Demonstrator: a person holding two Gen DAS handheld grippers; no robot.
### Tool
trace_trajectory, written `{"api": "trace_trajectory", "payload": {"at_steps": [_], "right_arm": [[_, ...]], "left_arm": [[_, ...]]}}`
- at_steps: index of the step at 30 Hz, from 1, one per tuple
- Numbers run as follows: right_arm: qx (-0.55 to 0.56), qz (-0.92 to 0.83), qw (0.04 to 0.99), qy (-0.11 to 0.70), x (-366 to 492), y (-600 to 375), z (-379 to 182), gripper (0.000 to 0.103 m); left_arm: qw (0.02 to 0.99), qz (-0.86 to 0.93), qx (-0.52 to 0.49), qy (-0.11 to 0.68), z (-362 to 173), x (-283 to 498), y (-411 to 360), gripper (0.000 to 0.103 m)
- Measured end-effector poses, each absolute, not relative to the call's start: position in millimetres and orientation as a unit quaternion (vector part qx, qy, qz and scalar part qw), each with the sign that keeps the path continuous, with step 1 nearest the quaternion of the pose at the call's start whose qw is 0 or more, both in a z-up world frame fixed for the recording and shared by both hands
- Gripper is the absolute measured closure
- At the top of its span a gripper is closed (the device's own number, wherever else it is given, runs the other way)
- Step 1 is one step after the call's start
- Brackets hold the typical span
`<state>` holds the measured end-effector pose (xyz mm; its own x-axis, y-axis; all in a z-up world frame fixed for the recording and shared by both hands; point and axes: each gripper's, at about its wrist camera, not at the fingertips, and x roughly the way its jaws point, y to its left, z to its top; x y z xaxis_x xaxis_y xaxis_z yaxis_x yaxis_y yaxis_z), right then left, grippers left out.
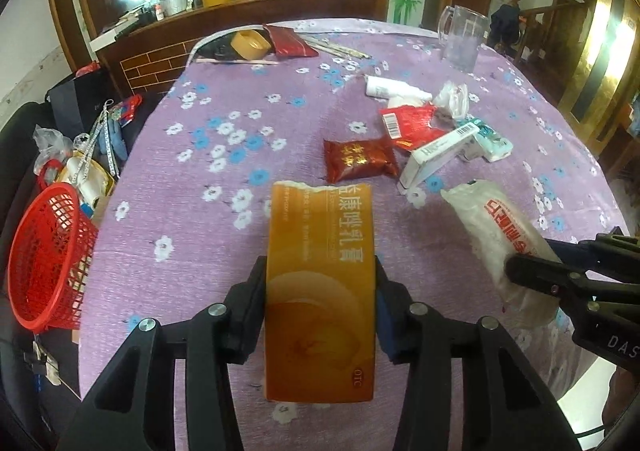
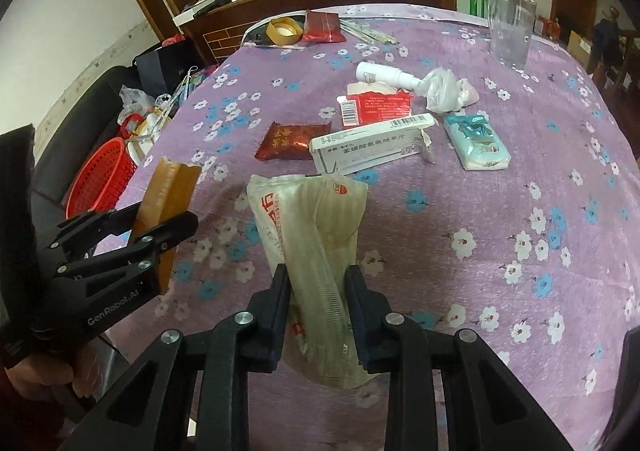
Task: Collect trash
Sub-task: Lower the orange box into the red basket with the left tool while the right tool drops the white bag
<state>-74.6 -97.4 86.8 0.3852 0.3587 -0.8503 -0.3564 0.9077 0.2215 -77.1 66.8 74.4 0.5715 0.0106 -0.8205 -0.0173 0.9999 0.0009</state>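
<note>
Both claws loaded, you are at the carry-and-drop step of the trash run over the purple flowered tablecloth point(image 1: 192, 211). Far to the left of your left claw point(image 1: 320, 291), below the table's edge, waits the red mesh basket point(image 1: 48, 255), the likely bin; the next move calls for swinging leftward until your load hangs over its open mouth, then parting the jaws. That left claw is clamped on the orange medicine box point(image 1: 320, 291), gripped across its width, torn end pointing away from you. To its right, your right claw point(image 2: 316, 311) is closed on the crumpled white plastic wrapper point(image 2: 316, 243), which sticks forward and up from between the jaws; it must travel farther to reach the basket, and the two claws could crowd each other there, so I judge one drop at a time safer. Beyond both claws, well ahead on the cloth, more litter awaits: a dark red snack packet point(image 2: 294, 141), a white carton point(image 2: 372, 145), a torn red wrapper point(image 2: 376, 105), a tissue pack point(image 2: 478, 147) and a white bottle point(image 2: 384, 77).
</note>
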Motion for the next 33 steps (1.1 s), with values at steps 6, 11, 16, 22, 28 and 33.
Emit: {"api": "trace_trajectory", "payload": {"at_steps": [6,11,16,22,28,33], "right_arm": [[-0.003,0.226,0.831,0.509,-80,-80,89,0.073],[-0.005,0.232,0.83,0.506,-84,-66,93,0.073],[-0.005,0.238,0.828,0.507,-88,-49,96,0.073],[-0.011,0.248,0.825,0.507,-94,-28,98,0.073],[-0.018,0.259,0.824,0.504,-97,-4,100,0.073],[-0.023,0.27,0.82,0.504,-99,13,102,0.073]], "left_arm": [[0.889,0.013,-0.001,0.457,81,-85,80,0.058],[0.89,0.016,0.0,0.455,83,-90,93,0.058],[0.891,0.022,-0.005,0.453,85,-95,108,0.058],[0.892,0.031,-0.01,0.451,88,-102,128,0.058],[0.894,0.044,-0.017,0.445,93,-110,150,0.058],[0.895,0.056,-0.025,0.441,95,-118,166,0.058]]}}
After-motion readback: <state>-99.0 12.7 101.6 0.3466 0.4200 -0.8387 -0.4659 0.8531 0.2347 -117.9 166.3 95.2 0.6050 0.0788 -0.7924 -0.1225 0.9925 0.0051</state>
